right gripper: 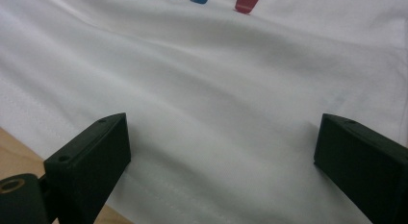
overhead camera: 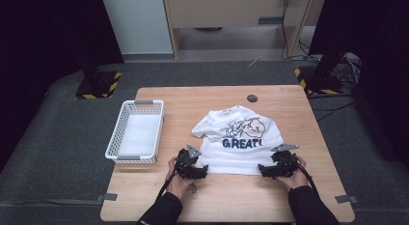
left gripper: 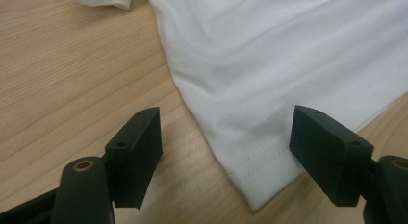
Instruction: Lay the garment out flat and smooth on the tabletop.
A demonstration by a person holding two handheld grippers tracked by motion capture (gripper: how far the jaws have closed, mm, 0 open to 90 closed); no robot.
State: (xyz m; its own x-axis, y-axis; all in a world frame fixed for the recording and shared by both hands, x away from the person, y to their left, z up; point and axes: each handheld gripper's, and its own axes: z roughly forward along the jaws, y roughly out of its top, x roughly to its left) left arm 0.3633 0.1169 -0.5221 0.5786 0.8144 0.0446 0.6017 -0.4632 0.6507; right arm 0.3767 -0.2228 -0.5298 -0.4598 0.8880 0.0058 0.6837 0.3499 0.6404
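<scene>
On the wooden counter (overhead camera: pixel 159 196) a white T-shirt (overhead camera: pixel 238 138) lies spread face up, w/ a red-and-blue print and the word "GREAT" across the chest; its hem is toward the person's side. Left gripper (overhead camera: pixel 198 173) sits at the shirt's near left corner, held in the person's left hand (overhead camera: pixel 176 179). From the left gripper view its fingers (left gripper: pixel 137 154) stand apart, hem corner of the shirt (left gripper: pixel 269 75) lying between them on the counter (left gripper: pixel 72 80), pads not pressing on the cloth. Right gripper (overhead camera: pixel 263 171) is at the near right corner, in the right hand (overhead camera: pixel 292 174). From the right gripper view its fingers (right gripper: pixel 94 159) are also wide apart, low over the shirt fabric (right gripper: pixel 216 104) just inside the stitched hem, nothing clamped. A white mesh basket (overhead camera: pixel 112 143) stands to the left of the shirt, near the counter's left edge, apart from both grippers. A small dark round disc (overhead camera: pixel 252 98) sits on the counter beyond the shirt's collar.
</scene>
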